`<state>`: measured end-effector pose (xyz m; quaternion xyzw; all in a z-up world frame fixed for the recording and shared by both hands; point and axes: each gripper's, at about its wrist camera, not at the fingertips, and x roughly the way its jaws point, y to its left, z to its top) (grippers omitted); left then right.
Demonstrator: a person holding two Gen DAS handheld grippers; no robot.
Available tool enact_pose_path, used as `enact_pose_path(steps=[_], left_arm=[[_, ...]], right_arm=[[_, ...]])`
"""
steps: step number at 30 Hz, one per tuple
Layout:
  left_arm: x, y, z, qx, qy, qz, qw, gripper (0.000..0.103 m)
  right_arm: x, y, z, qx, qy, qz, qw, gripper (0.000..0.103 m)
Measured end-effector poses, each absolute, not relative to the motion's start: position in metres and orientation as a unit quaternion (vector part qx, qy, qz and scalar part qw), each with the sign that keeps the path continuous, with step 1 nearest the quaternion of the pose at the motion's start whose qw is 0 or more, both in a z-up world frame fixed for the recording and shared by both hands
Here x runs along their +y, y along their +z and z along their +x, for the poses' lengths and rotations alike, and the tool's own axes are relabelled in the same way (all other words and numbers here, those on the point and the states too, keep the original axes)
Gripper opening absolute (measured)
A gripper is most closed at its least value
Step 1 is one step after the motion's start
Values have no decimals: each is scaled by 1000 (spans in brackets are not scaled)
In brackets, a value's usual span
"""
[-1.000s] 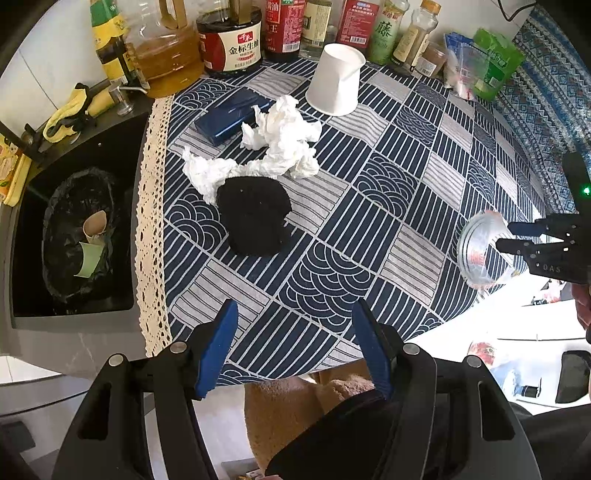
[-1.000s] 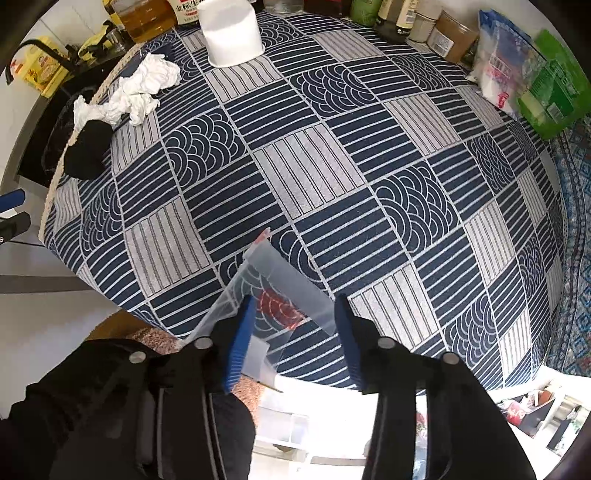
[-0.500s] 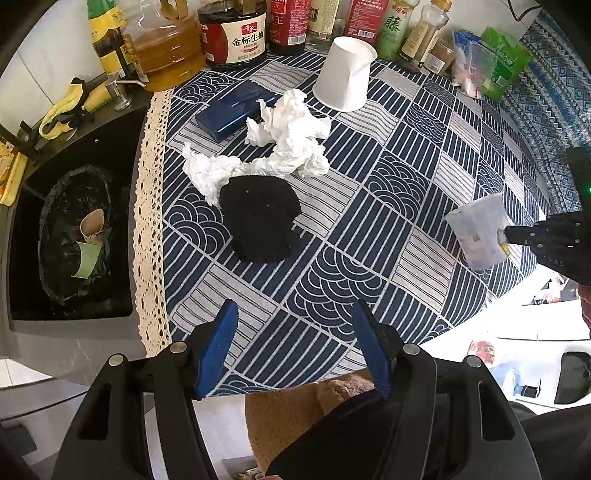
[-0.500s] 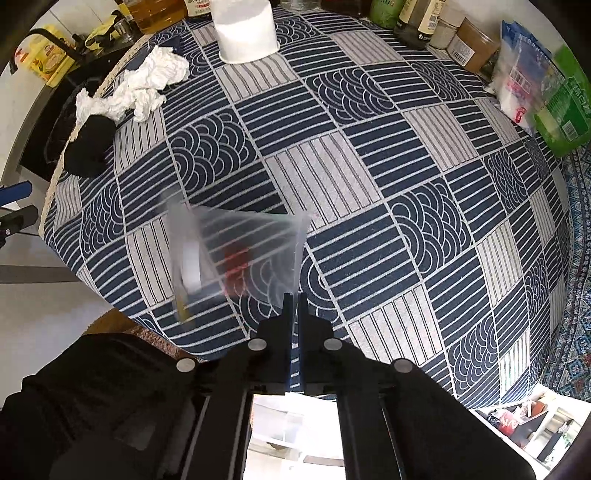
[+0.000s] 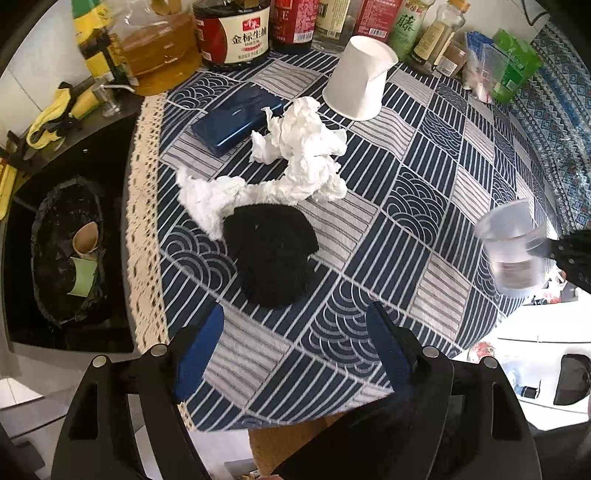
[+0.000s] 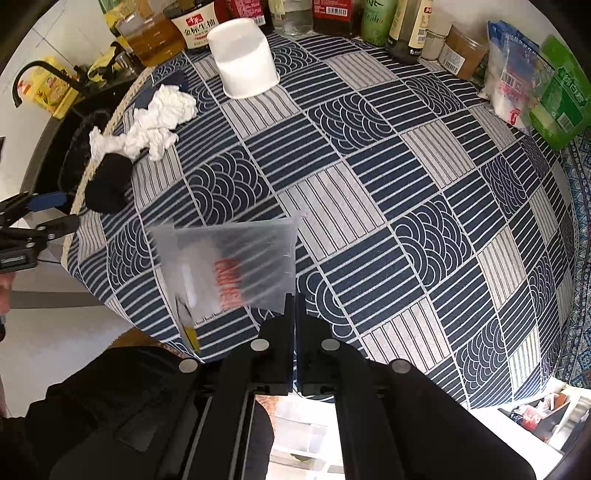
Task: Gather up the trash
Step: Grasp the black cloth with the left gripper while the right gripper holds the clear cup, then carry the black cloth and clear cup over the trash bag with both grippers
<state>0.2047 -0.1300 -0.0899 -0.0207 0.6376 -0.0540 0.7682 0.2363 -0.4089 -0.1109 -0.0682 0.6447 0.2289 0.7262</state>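
My right gripper is shut on the rim of a clear plastic cup and holds it above the near edge of the table; the cup also shows blurred in the left wrist view. My left gripper is open and empty, just short of a black cloth lump. Crumpled white tissue lies behind the lump, with a blue box and an upturned white paper cup farther back. A black-lined bin with paper cups inside sits to the left, below the table.
Bottles of oil and sauces line the back of the patterned tablecloth. Green and clear packets stand at the back right. A tap and yellow items are at the far left.
My right gripper closed on the plastic cup and lifted it off the table edge, carrying it leftward. My left gripper moved forward toward the black lump, still open.
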Motion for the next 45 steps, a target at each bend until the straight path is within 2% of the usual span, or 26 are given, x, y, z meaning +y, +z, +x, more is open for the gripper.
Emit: enact_pose_path(steps=[10,12,13,14,22,34,45], left_arm=[[-129,-119,236,655,-34,-26,754,76],[-126,-122,240,656,-28,-33,753,72],[-126,-123,241,657,-27,-36,753,61],[-125,-123,241,658,-26,-37,752,56],[-123,-127,241,659,-16,-45,751,48],[-109,-105,222,643,-34,-63,763,47],[-43,-72,202,617,-67,-66,782,47]], right_arm=[[-413,-105,240,640,231,-49,731,1],[-413,-104,241,639,233,-45,732,1],[-413,-103,242,638,234,-45,732,1],[-412,-103,242,638,235,-45,732,1],[-405,-102,245,632,257,-39,730,1],[-364,-89,249,615,284,-50,734,1],[-266,-75,244,613,294,-56,731,1]])
